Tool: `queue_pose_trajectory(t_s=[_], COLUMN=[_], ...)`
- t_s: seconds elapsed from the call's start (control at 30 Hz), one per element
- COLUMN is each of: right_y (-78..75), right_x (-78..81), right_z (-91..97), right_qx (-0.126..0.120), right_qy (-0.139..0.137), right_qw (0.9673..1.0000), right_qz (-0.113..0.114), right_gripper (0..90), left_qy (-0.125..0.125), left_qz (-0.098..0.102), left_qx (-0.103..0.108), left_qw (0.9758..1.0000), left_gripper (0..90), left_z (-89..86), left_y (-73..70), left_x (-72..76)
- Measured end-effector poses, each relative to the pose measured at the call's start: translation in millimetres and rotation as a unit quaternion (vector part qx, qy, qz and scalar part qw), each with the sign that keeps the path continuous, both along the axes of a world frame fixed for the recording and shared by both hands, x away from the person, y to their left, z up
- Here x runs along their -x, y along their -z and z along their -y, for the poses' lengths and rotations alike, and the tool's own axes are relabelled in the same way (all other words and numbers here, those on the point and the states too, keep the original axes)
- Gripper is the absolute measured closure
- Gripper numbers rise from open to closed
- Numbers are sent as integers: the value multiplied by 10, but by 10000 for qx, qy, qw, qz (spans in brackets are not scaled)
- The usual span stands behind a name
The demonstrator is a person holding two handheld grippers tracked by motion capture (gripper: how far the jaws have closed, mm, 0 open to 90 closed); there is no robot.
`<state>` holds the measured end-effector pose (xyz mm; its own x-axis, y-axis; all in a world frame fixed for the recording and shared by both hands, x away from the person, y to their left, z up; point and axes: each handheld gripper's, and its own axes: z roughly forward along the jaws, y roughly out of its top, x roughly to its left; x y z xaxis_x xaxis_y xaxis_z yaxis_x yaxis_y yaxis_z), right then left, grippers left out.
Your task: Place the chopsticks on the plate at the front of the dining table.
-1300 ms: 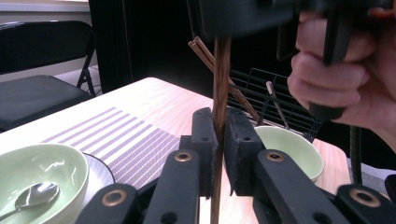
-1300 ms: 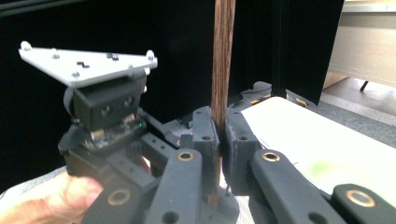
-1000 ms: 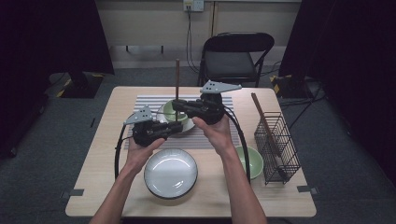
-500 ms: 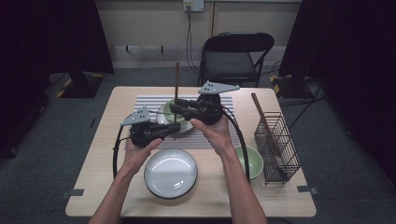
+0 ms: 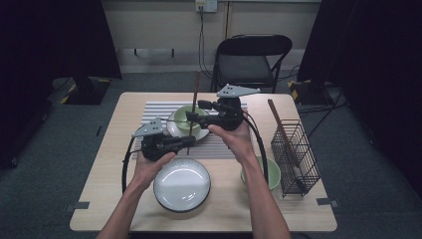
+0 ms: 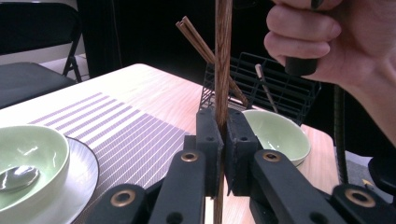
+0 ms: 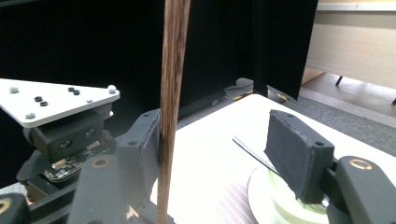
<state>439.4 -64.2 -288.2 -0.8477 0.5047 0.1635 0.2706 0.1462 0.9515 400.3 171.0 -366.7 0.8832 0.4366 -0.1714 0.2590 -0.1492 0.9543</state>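
handover step: left gripper (image 6: 223,140) clamps the upright wooden chopstick (image 6: 222,70) over the striped placemat (image 5: 159,112); right gripper (image 7: 224,154), jaws just opening, wide, one pad touching. next: withdraw right gripper clear.

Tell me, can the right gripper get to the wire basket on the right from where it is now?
Probably yes. The right gripper has just been opening; the chopstick stands between its jaws, clamped lower by the left gripper. Bare table lies between it and the wire basket.
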Motion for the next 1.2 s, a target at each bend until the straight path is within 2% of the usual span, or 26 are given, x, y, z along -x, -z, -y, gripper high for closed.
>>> queue_pose_trajectory(t_s=[0.03, 0.23, 0.3, 0.33, 0.43, 0.5, 0.73, 0.93, 1.2], right_y=[6, 35, 45, 54, 65, 71, 83, 82, 75], right_x=[-3, -24, -35, -51, -62, -66, -75, -84, -110], right_z=[4, 6, 2, 1, 1, -4, 5, 29, 91], right_qx=[23, 67, 80, 96, 127, 161, 135, 147, 126], right_qy=[-13, 16, 32, 56, 29, 108, 121, 215, 271], right_qw=[10000, 10000, 10000, 9999, 9998, 9997, 9997, 9996, 9995], right_qz=[3, -22, -50, -103, -125, -126, -139, -125, -126], right_gripper=[365, 339, 309, 265, 234, 209, 210, 163, 153], left_qy=[-8, -33, -39, -46, -39, 6, -32, -28, -52], left_qz=[17, -33, -14, -31, -47, -67, -87, -57, -11], left_qx=[-43, -4, -30, 13, 8, 59, 102, 167, 191], left_qw=[10000, 10000, 10000, 10000, 10000, 10000, 9999, 9998, 9998], left_gripper=[860, 860, 860, 860, 860, 860, 861, 860, 860], left_z=[-3, -23, -39, -42, -57, -69, -88, -118, -150], left_y=[3, 29, 37, 44, 54, 64, 76, 78, 74], left_x=[0, 11, 10, 12, 18, 16, 30, 51, 69])
